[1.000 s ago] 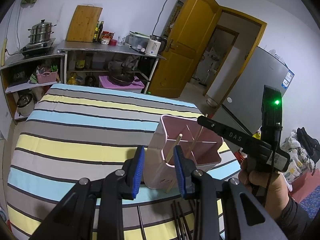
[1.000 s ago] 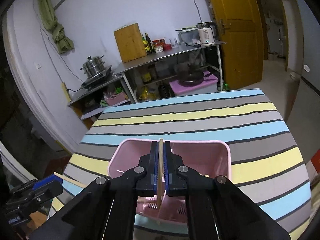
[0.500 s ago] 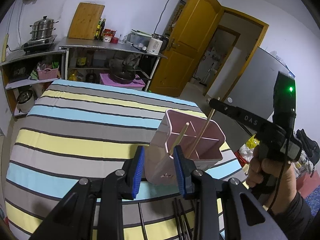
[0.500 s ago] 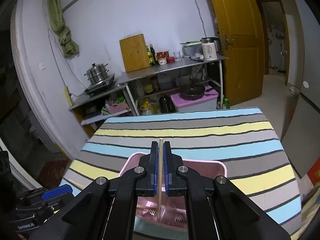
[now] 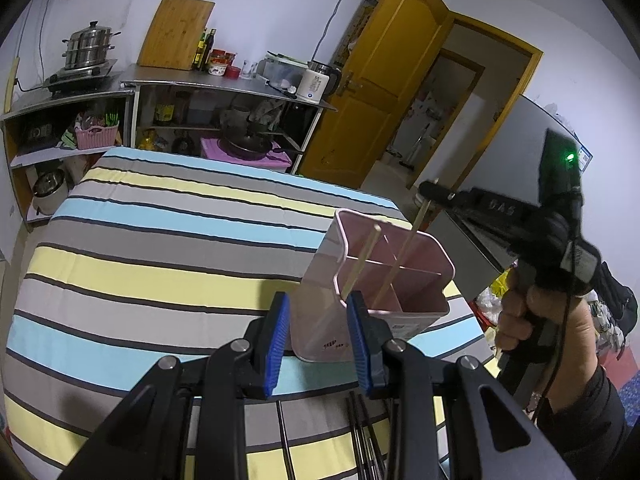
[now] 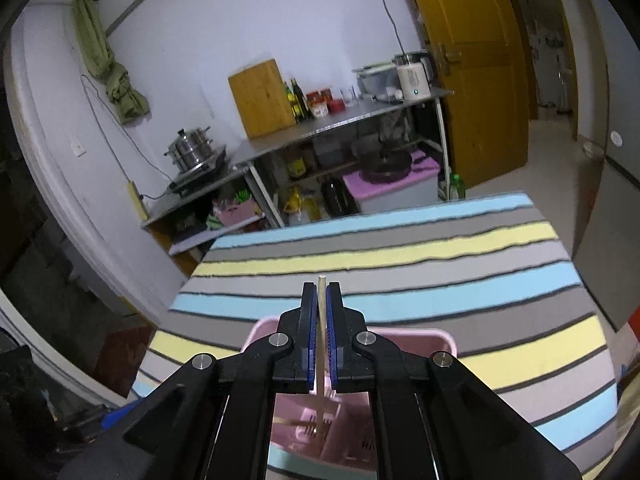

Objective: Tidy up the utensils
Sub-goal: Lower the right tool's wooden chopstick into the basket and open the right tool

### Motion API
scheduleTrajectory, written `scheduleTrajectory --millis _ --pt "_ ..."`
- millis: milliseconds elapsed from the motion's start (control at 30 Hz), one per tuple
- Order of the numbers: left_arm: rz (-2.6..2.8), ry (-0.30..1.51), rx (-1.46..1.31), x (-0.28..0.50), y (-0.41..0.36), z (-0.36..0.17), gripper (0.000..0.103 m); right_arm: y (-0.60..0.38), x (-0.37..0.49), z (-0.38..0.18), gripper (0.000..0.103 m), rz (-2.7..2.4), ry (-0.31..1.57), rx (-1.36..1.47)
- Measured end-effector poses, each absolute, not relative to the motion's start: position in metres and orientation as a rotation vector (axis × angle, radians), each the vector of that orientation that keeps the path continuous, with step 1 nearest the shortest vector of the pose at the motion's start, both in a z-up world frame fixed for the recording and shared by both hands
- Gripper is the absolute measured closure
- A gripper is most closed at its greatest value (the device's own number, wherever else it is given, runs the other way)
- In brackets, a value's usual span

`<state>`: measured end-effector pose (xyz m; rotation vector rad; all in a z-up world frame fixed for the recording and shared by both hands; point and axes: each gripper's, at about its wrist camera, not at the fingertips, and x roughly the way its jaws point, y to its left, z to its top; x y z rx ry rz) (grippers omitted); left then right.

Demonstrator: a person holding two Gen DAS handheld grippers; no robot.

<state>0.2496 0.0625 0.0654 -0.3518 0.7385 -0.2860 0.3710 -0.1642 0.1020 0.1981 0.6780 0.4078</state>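
Left wrist view: my left gripper (image 5: 316,336) stands partly open, its blue pads flanking the near corner of the pink utensil holder (image 5: 376,284) on the striped bench (image 5: 160,248); whether the pads actually press the holder's walls I cannot tell, so I treat it as unheld. One wooden chopstick (image 5: 360,262) leans in the compartment nearest the gripper. Ahead and to the right, the right gripper (image 5: 430,190), carried by a hand (image 5: 536,320), pinches a second chopstick (image 5: 404,248) near its top, with the lower end reaching down into the holder, apparently a compartment further back. Dark utensils (image 5: 362,432) lie on the bench just below my left gripper, not yet sorted. Right wrist view: the right gripper (image 6: 321,332) is closed tight on the chopstick (image 6: 321,344), which runs straight up between the pads, its tip just past them; the holder (image 6: 400,338) sits directly beneath. To do this step well I judge I should keep the stick upright, lower it until the tip seats on the floor of the compartment, then ease the jaws apart without dragging it sideways. The left view alone shows the dividers and the leaning stick clearly; the right view alone confirms the pinch and that the stick is centred between the pads.
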Motion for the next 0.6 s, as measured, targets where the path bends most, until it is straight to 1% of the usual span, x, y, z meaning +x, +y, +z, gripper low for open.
scheduleTrajectory --millis 200,433,600 --pt "-0.286 0.746 -0.356 0.249 0.063 0.063 0.072 -0.160 0.362 0.103 0.099 0.407 0.642 0.179" --pt "-0.280 0.741 -0.353 0.244 0.063 0.066 0.072 -0.164 0.348 0.095 0.098 0.433 0.677 0.182" --pt "-0.279 0.726 -0.342 0.237 0.061 0.075 0.072 -0.169 0.334 0.097 0.098 0.419 0.654 0.153"
